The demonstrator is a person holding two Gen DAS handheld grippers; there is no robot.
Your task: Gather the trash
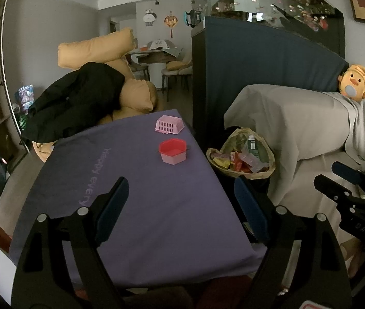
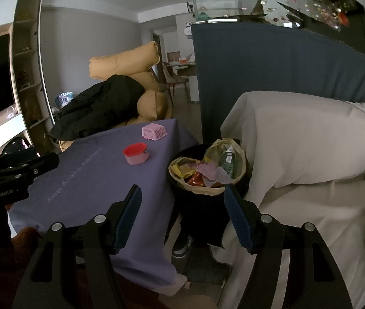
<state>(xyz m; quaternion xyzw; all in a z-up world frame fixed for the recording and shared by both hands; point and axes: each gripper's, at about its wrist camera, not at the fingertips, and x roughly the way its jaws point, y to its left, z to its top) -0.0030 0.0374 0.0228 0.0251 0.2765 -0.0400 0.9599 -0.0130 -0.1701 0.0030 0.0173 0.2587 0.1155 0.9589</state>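
Observation:
A black trash bin (image 2: 203, 200) with a tan bag liner stands between the purple-covered table and the sofa; it holds wrappers and a green bottle (image 2: 227, 159). It also shows in the left wrist view (image 1: 241, 154). My left gripper (image 1: 179, 195) is open and empty above the purple tablecloth (image 1: 143, 206). My right gripper (image 2: 182, 203) is open and empty, just short of the bin's near rim. Each gripper appears at the edge of the other's view.
On the tablecloth (image 2: 92, 180) sit a red-lidded pink container (image 1: 173, 152) and an overturned pink basket (image 1: 169, 124). A cloth-covered sofa (image 2: 298, 154) is right of the bin. A tan armchair with a black coat (image 1: 79, 103) stands behind the table.

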